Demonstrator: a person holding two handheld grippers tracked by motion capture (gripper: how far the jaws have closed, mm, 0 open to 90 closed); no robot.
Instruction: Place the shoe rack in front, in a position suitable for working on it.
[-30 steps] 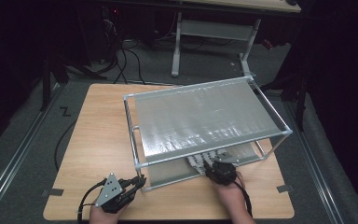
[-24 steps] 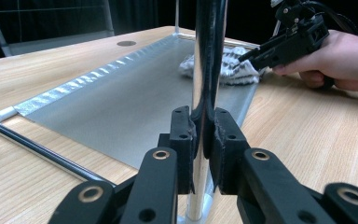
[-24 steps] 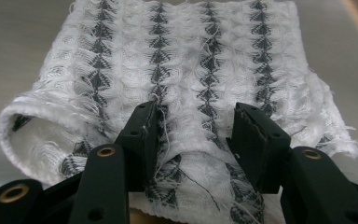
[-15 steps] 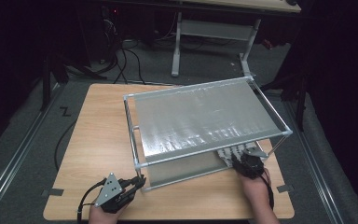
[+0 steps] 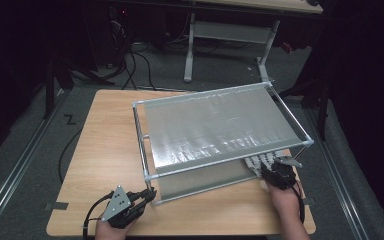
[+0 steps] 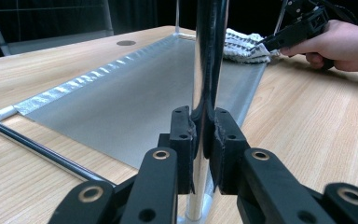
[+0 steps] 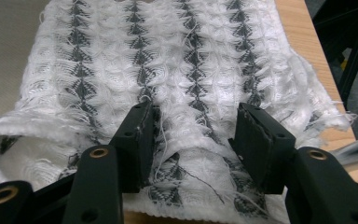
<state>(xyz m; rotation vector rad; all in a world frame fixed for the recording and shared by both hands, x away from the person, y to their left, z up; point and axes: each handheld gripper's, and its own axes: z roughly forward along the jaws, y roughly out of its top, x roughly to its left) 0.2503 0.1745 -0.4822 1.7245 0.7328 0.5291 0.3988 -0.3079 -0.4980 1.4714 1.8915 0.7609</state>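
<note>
A tube-frame rack (image 5: pixel 145 145) carries a silver sheet (image 5: pixel 220 125) on its top and another on the table under it. My left gripper (image 5: pixel 147 196) is at the rack's near left corner. In the left gripper view this gripper (image 6: pixel 204 135) is shut on the shiny upright post (image 6: pixel 208 56). A white knitted cloth with grey zigzag stripes (image 7: pixel 168 56) lies at the rack's near right corner (image 5: pixel 257 161). My right gripper (image 7: pixel 196 135) rests on the cloth with its jaws apart and a fold of it between them. The left gripper view has that hand far off (image 6: pixel 345 44).
The rack stands on a wooden table (image 5: pixel 105 140), taking up its right half. The table's right edge runs close beside the cloth (image 7: pixel 307 42). Cables and a white table base (image 5: pixel 190 55) are on the floor behind.
My right hand has slid to the right along the rack's front, from the middle to the right corner, and the cloth has shifted right with it. The left gripper has stayed on the post.
</note>
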